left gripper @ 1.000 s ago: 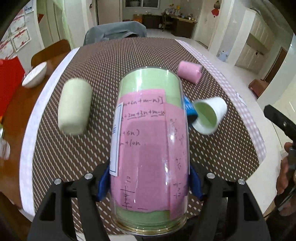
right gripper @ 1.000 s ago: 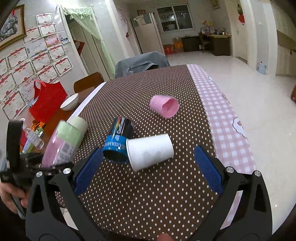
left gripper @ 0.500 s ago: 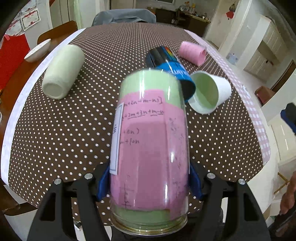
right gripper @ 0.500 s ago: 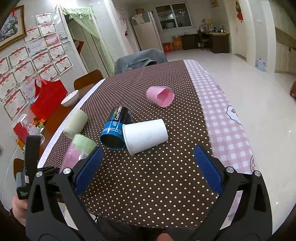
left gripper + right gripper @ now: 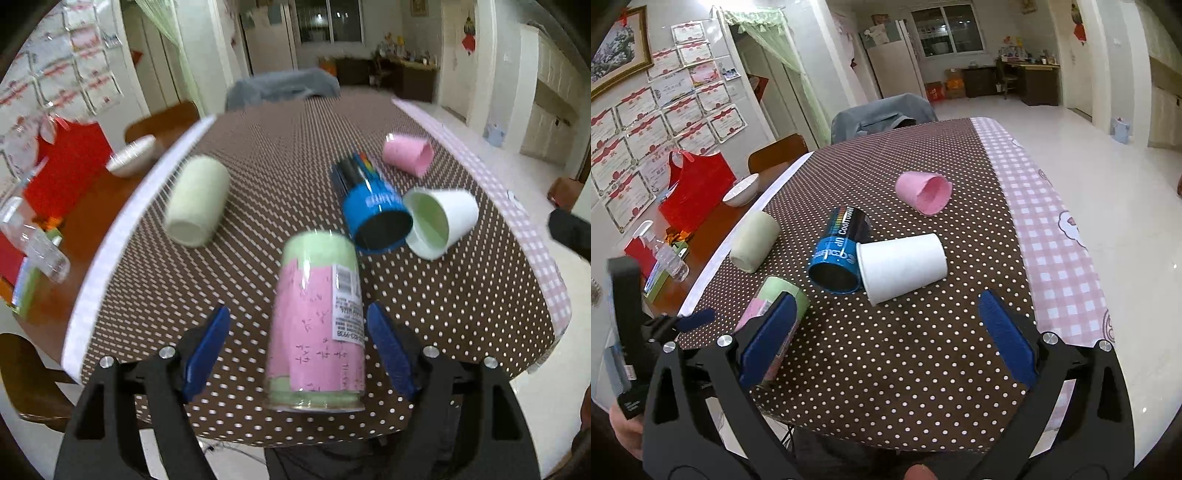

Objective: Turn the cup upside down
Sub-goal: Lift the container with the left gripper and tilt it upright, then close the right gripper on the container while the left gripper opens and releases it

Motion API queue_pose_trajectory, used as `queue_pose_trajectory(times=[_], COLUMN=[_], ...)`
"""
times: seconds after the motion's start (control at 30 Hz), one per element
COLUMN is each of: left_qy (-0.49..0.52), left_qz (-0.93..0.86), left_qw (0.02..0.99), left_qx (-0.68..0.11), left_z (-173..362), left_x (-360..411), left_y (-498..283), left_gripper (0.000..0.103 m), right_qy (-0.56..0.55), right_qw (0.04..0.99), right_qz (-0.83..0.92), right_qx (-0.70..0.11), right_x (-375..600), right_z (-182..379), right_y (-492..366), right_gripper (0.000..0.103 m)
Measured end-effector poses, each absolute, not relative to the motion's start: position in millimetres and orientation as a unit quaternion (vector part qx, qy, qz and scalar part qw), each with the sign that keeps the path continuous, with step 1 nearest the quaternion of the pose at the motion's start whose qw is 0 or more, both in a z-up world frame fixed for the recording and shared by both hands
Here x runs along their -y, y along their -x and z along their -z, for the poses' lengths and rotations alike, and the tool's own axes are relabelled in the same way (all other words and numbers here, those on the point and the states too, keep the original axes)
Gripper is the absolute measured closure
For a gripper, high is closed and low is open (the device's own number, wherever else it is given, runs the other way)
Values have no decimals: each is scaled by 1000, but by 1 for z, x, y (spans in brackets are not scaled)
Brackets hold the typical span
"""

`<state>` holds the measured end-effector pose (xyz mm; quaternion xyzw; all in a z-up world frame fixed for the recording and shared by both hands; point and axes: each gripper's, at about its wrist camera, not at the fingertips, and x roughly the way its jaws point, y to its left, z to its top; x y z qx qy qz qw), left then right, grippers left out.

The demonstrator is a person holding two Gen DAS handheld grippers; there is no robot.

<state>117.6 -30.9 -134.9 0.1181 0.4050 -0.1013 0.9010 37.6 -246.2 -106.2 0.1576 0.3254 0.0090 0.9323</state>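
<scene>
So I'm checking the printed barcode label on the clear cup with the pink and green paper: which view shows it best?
The left wrist view: the clear cup stands centred between the open left gripper, with its barcode label facing the camera. In the right wrist view the cup sits at the lower left, mostly hidden behind the right gripper's finger; no label shows.

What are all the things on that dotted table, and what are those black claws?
Clear cup with pink and green paper: one, near table edge, between the left tool's open fingers.
Pale green cup: one, lying on its side, left.
Blue and black cup: one, lying, centre.
White cup: one, lying, touching the blue one.
Pink cup: one, lying, farther back.
White bowl: one, bare wood at left.
Red bag: one, behind the bowl.
Left tool: black, blue pads, open.
Right tool: same, open, holding nothing.
</scene>
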Motion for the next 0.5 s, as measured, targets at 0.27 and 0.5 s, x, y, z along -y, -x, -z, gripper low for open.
queue_pose_trajectory(times=[0.27, 0.5], left_qy=[-100, -88], left_qz=[92, 77], left_qw=[921, 935], left_qx=[-365, -334], left_z=[99, 79], left_x=[12, -2], left_y=[-108, -95], left_gripper=[27, 27], right_qy=[-146, -142], right_qw=[935, 934], right_qz=[-21, -36], right_qx=[-323, -325], right_x=[233, 218], right_z=[97, 92], right_y=[-41, -44], right_gripper=[6, 6])
